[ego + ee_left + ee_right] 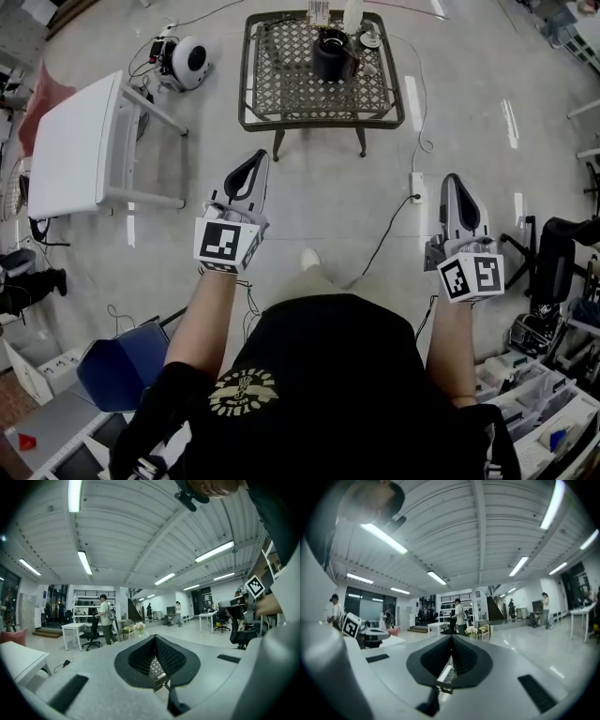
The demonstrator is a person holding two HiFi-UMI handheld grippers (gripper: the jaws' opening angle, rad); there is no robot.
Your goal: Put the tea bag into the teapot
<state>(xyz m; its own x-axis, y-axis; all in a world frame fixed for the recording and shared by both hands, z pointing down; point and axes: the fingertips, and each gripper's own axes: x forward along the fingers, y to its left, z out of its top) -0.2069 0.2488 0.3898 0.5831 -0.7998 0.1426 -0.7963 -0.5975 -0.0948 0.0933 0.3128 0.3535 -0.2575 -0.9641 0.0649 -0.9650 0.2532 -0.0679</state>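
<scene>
Though contents unclear, black teapot (331,56) on lattice table (289,86)

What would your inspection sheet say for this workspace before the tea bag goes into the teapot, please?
Surface: metal lattice table, ahead of both tongs, not yet reached.
Job's things: dark teapot stands on the lattice table; tea bag not made out.
Clutter: white bottle and small white item beside the teapot.
Grippers: left tongs and right tongs both shut, nothing between them, held above the floor.
Cables: power strip on the floor, black cable trailing from it.
Surroundings: white table at left, round white device by it, blue chair, people in the distance.
</scene>
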